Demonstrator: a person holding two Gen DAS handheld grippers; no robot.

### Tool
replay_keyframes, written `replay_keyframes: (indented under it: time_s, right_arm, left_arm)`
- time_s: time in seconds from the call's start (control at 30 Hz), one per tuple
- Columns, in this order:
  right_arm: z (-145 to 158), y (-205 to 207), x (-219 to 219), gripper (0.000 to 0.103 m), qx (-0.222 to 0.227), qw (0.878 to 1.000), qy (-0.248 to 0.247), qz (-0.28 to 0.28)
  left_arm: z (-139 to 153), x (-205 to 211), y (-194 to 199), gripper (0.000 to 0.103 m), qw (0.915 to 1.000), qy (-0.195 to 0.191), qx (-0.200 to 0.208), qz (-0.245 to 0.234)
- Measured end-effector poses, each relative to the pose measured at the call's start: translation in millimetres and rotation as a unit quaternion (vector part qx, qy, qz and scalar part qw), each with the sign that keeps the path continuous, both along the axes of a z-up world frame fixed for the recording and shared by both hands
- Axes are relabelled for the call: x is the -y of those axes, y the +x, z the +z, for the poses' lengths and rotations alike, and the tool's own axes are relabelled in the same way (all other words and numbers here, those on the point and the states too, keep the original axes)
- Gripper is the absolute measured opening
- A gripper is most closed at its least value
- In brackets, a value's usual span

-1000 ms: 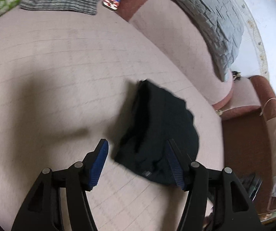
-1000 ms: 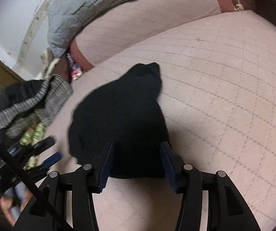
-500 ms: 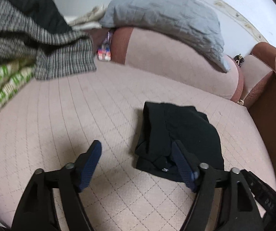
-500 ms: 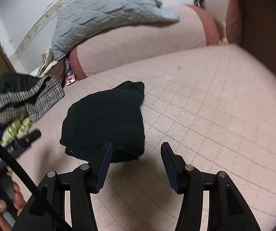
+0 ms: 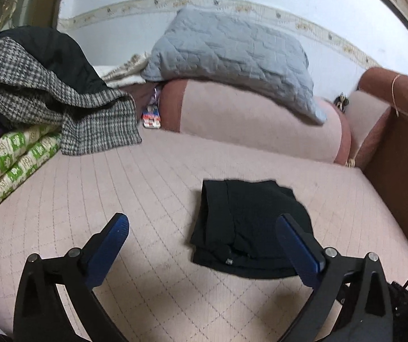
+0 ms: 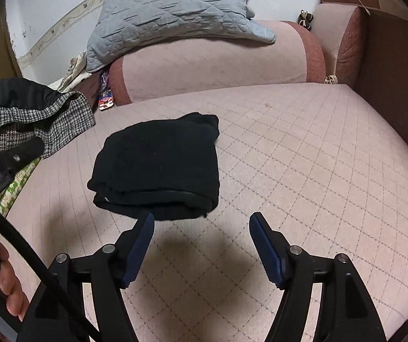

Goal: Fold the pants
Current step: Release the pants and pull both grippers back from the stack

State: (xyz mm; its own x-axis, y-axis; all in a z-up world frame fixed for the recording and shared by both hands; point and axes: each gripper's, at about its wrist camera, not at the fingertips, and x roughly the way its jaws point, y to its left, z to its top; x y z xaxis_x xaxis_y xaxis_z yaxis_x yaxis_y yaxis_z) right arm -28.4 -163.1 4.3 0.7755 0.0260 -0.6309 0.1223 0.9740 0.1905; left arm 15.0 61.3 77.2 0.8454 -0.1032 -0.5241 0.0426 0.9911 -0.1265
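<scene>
The black pants [image 6: 158,168] lie folded into a compact, layered bundle on the pink quilted sofa seat [image 6: 303,171], flat and untouched, with the stacked edges of the fold facing the cameras. Nearest the pants is the right gripper [image 6: 201,245], hovering above the seat just in front of their near edge; its blue-padded fingers [image 6: 139,252] are spreading apart with nothing between them, only bare cushion and shadow. The left gripper [image 5: 204,245] hangs in front of the pants too, a little to their left, its fingers [image 5: 108,246] opening wide and holding nothing; in its own view the right-hand finger overlaps the bundle's near corner, though whether it touches the cloth cannot be told. Behind the pants runs the sofa's rounded pink backrest [image 6: 212,62], and a grey quilted pillow [image 6: 169,11] rests on top of it. To the left of the pants, well apart, a houndstooth garment [image 5: 61,111] is heaped with a black one over a green-patterned blanket [image 5: 7,168]. A small colourful packet [image 5: 151,116] sits behind the pants at the foot of the backrest. Right of the pants stands the brown sofa arm [image 6: 389,57].
</scene>
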Motion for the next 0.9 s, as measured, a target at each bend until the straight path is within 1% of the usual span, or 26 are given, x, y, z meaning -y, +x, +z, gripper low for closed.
replay_keyframes:
  time_s: [0.07,0.13,0.5,0.67,0.9]
  right_arm:
    - [-0.6,1.2,-1.1,0.076,-0.003,1.000,-0.004,-0.002]
    - [-1.0,2.4,-1.4,0.076,-0.004,1.000,-0.008,-0.004]
    - [-8.7,8.1,3.3,0.078,-0.017,1.000,-0.019,-0.017]
    - [-14.3,12.2,10.2,0.079,-0.027,0.999,-0.014,-0.028]
    - [-22.3,17.6,17.3,0.079,-0.035,0.999,-0.012,-0.035]
  left_arm:
    - [-5.1,0.9,4.8,0.103,0.9998,-0.001,-0.019,-0.009]
    - [-9.1,1.7,5.6,0.103,0.9994,-0.007,-0.029,-0.017]
    - [-17.0,12.0,6.7,0.103,0.9981,0.008,-0.045,-0.040]
    - [-21.3,17.8,8.1,0.103,0.9972,0.014,-0.052,-0.051]
    - [-30.5,21.3,14.4,0.103,0.9951,0.012,-0.074,-0.064]
